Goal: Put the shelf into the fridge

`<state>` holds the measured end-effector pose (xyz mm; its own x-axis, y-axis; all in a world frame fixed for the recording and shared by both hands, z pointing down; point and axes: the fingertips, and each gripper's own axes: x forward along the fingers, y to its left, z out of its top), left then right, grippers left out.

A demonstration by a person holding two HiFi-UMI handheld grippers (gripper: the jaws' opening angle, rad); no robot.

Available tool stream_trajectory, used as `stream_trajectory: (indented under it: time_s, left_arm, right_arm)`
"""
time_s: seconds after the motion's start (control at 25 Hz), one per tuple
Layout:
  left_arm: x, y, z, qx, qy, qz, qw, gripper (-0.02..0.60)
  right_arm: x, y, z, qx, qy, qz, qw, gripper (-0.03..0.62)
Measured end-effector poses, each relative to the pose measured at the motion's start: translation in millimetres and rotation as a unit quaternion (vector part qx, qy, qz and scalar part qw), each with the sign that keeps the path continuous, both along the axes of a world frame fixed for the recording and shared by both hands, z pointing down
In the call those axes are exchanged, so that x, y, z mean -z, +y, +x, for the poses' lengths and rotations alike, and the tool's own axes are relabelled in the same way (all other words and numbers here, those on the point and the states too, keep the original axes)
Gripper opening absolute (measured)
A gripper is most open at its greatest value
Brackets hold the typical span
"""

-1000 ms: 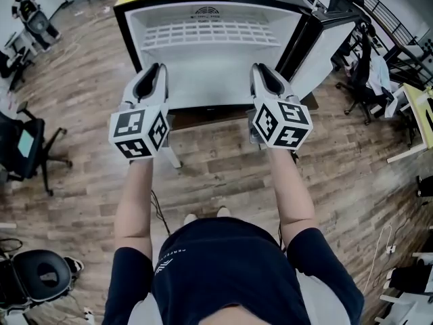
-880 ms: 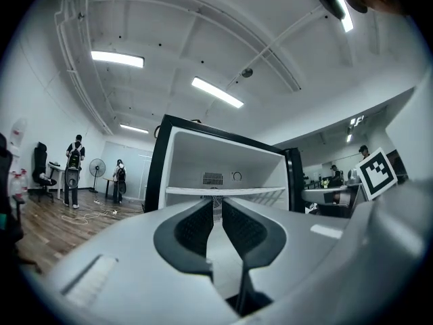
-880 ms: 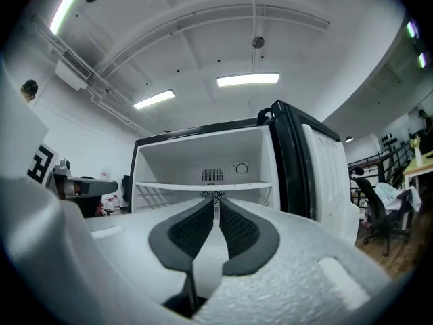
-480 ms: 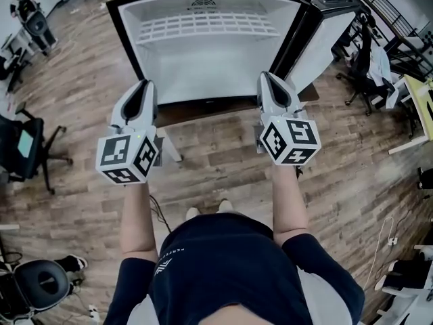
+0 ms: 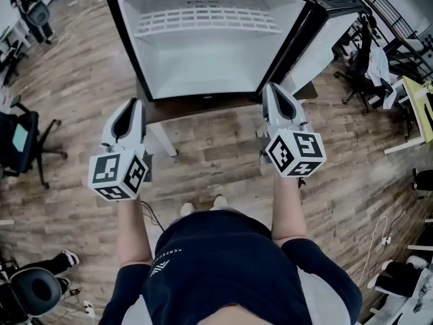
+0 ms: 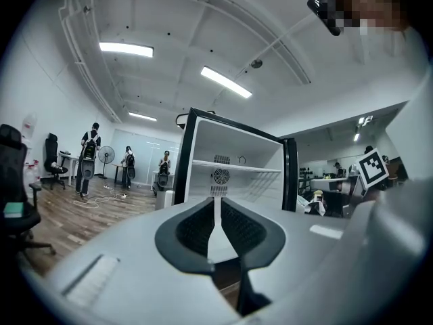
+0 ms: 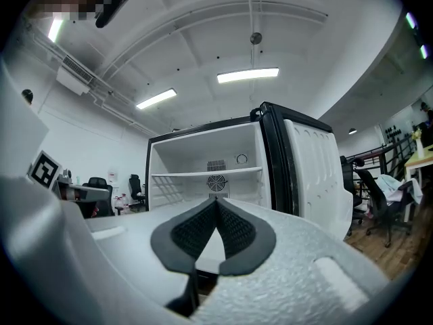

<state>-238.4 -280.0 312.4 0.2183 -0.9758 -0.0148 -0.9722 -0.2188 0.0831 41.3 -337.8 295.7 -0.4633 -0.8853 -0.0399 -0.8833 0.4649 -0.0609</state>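
The fridge (image 5: 203, 59) stands wide open on a small table (image 5: 160, 111), its door (image 5: 318, 46) swung off to the right. The shelf (image 5: 210, 22) is already inside, a white slatted grid lying flat across the upper part of the cabinet. From above, the person holds both grippers out over the wooden floor (image 5: 216, 154), short of the fridge's front edge and well apart from each other. The left gripper (image 5: 132, 104) sits lower and further from the cabinet than the right gripper (image 5: 272, 88).

The head view shows only the backs of the tools; the jaws read from their own cameras. In the left gripper view the left gripper (image 6: 216, 199) has its dark pads drawn in to a thin slit with nothing between them, and the fridge (image 6: 233, 147) and shelf (image 6: 237, 167) show beyond. That view also catches several people (image 6: 89, 158) and a standing fan (image 6: 105, 156) far down the room, which the head view does not show. In the right gripper view the right gripper (image 7: 216, 203) has its tips meeting, empty too, facing the fridge (image 7: 203, 147), the shelf (image 7: 203, 173) level in it, and the door's (image 7: 308, 175) moulded inner face.
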Motion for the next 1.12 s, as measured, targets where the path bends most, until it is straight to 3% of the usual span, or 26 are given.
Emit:
stream_trajectory:
  time_s: [1.12]
  left_arm:
    - [-13.6,30.6,-11.1,0.027,0.008,-0.021,0.9994,0.034]
  right_arm:
    - [-23.7,17.2,15.7,0.007,-0.007,-0.038,0.999,0.002]
